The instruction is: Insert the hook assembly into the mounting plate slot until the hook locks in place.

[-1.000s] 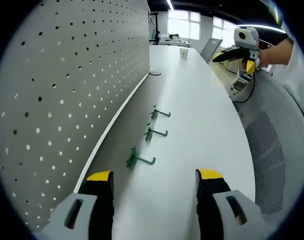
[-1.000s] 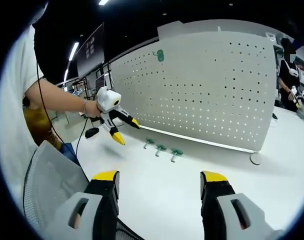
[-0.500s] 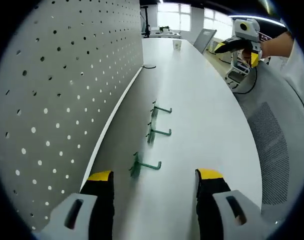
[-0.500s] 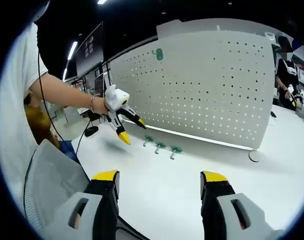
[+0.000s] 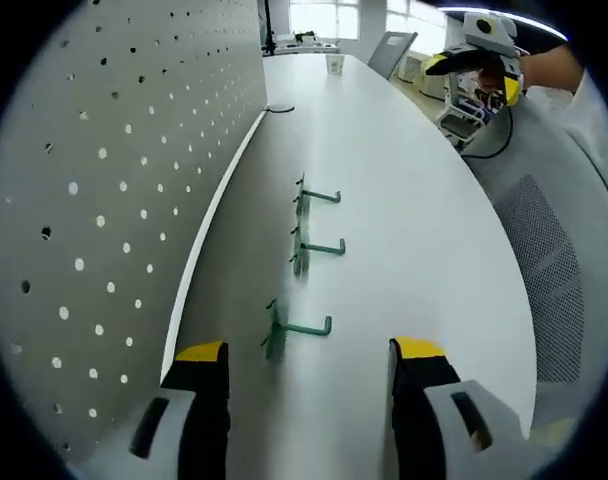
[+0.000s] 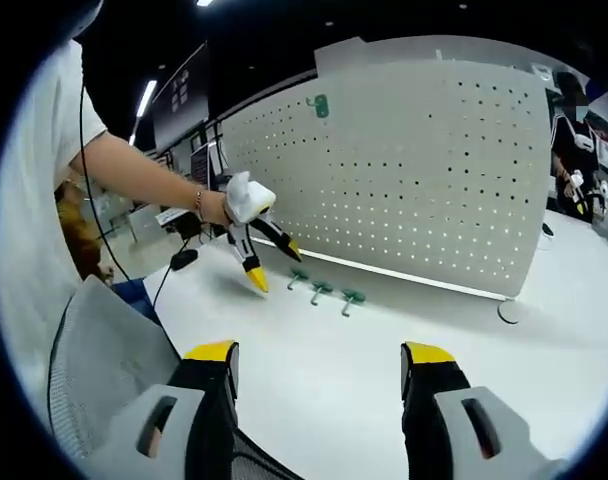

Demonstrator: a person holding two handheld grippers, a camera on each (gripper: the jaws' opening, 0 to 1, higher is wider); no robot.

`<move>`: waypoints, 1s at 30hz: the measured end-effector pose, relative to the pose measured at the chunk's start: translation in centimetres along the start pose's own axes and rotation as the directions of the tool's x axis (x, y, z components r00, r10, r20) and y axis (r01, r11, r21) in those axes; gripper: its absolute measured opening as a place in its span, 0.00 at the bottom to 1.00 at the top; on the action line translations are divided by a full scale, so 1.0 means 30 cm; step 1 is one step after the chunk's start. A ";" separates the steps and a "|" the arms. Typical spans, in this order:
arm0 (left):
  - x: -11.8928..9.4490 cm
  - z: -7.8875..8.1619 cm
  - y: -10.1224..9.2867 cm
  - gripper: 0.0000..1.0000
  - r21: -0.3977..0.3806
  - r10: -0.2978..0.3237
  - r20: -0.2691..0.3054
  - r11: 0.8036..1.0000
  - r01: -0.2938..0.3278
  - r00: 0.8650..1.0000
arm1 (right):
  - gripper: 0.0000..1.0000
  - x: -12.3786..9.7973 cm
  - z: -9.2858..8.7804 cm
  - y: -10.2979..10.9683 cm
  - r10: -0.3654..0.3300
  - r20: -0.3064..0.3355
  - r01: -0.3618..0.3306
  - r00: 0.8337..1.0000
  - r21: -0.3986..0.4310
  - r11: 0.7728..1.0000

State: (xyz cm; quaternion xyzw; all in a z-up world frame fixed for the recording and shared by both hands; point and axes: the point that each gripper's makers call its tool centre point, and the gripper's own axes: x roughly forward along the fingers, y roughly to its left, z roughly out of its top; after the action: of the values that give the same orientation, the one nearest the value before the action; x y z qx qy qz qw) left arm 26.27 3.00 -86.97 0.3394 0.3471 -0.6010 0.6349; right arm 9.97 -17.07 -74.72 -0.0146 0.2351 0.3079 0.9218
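Note:
Three green hooks lie in a row on the white table [image 5: 404, 250] beside the grey pegboard [image 5: 94, 180]: the nearest hook [image 5: 296, 330], a middle hook [image 5: 310, 250] and a far hook [image 5: 315, 196]. My left gripper [image 5: 309, 385] is open and empty, its yellow-tipped jaws just short of the nearest hook. The right gripper view has the same hooks [image 6: 322, 290] below the pegboard [image 6: 414, 170], with the left gripper [image 6: 274, 266] held open just left of them. My right gripper [image 6: 319, 390] is open and empty, well back from the hooks. It also shows at the left gripper view's top right, right gripper [image 5: 479, 62].
A green tag [image 6: 318, 106] sits high on the pegboard. A mesh chair back [image 6: 94, 370] stands at the table's near edge, also seen as the chair [image 5: 554, 280]. A cable loop [image 6: 509, 316] lies by the board's right end. Another person [image 6: 574, 140] stands far right.
My left gripper has moved along the pegboard towards the hooks; the nearest hook now lies just ahead of its jaws. The right gripper has barely moved. Both stay open.

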 end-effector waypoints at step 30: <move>0.030 -0.010 0.045 0.41 -0.008 -0.009 -0.009 1.000 0.009 1.000 | 0.62 0.000 -0.014 -0.005 -0.008 0.006 0.008 1.000 0.024 1.000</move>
State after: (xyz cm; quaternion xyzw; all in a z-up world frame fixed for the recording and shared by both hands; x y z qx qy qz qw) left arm 27.65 2.83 -87.87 0.3379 0.3539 -0.6009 0.6320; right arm 9.88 -17.25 -75.12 -0.0035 0.2362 0.3014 0.9238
